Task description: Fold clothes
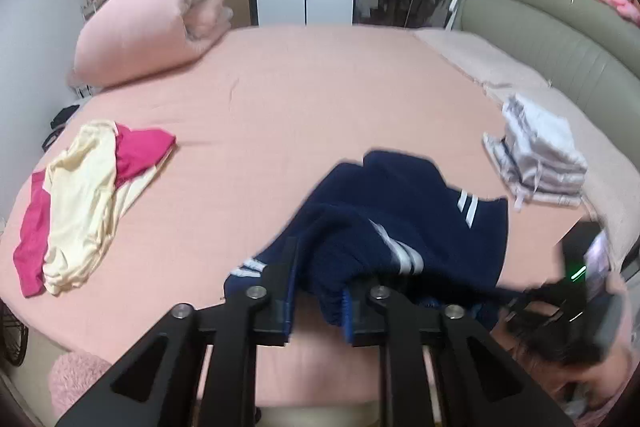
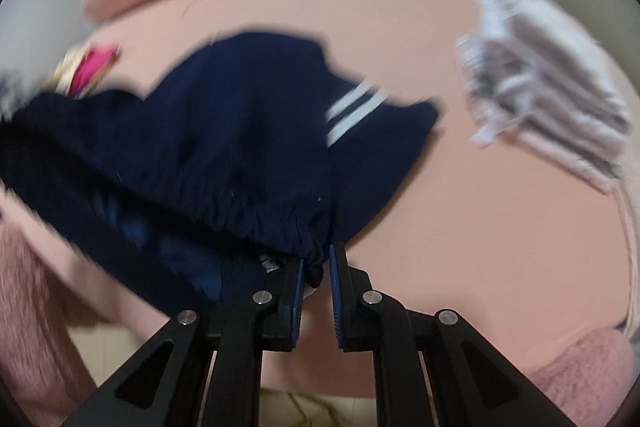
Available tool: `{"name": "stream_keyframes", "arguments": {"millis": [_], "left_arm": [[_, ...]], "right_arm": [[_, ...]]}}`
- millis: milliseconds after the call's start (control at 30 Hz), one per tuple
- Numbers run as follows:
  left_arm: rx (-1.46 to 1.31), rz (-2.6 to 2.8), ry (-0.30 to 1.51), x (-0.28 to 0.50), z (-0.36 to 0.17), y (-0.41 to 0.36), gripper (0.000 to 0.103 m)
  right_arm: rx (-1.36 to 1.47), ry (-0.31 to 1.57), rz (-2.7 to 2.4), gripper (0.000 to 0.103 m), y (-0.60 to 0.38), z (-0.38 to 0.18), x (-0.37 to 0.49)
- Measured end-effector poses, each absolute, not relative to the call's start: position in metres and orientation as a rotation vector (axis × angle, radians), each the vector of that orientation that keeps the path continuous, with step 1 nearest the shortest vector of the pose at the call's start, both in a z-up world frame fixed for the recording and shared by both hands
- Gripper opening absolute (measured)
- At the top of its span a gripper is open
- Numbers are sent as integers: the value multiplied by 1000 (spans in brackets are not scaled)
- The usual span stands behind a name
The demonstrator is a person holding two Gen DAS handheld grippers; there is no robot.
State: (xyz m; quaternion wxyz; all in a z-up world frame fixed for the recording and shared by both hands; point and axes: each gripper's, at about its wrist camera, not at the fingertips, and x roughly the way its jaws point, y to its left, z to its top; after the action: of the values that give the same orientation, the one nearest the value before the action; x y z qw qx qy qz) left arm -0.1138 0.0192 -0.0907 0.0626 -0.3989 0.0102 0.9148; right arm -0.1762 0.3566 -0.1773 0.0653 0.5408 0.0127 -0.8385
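Navy shorts [image 1: 404, 223] with white side stripes hang bunched over the pink bed [image 1: 300, 99]. My left gripper [image 1: 318, 291] is shut on one part of their elastic waistband. In the right wrist view my right gripper [image 2: 318, 263] is shut on the waistband corner of the same shorts [image 2: 208, 131], which spread left and away, blurred by motion. The right gripper's body shows at the right edge of the left wrist view [image 1: 584, 267].
A cream and magenta garment [image 1: 88, 195] lies at the bed's left. A stack of folded pale clothes [image 1: 540, 163] sits at the right, also in the right wrist view [image 2: 540, 87]. A rolled pink duvet [image 1: 156, 27] lies at the far left. A grey headboard [image 1: 560, 27] runs along the right.
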Motion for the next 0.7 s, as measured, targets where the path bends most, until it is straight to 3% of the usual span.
{"name": "stream_keyframes", "arguments": {"millis": [67, 200, 300, 433, 567, 700], "left_arm": [[-1182, 2767, 15, -122, -88, 9, 14], [-1174, 2786, -36, -113, -81, -2, 12], [-1144, 2782, -161, -108, -68, -20, 11], [-950, 2814, -194, -99, -18, -28, 11], [-747, 2855, -112, -91, 47, -31, 11], [-772, 2844, -108, -115, 55, -34, 11]], "right_arm": [[1672, 51, -2476, 10, 353, -188, -176], [1590, -101, -2478, 4, 371, -164, -175], [1406, -146, -2618, 4, 391, -110, -170], [1131, -156, -2713, 4, 406, -15, -162], [866, -95, -2745, 5, 405, 75, -145], [789, -86, -2743, 5, 402, 106, -149]]}}
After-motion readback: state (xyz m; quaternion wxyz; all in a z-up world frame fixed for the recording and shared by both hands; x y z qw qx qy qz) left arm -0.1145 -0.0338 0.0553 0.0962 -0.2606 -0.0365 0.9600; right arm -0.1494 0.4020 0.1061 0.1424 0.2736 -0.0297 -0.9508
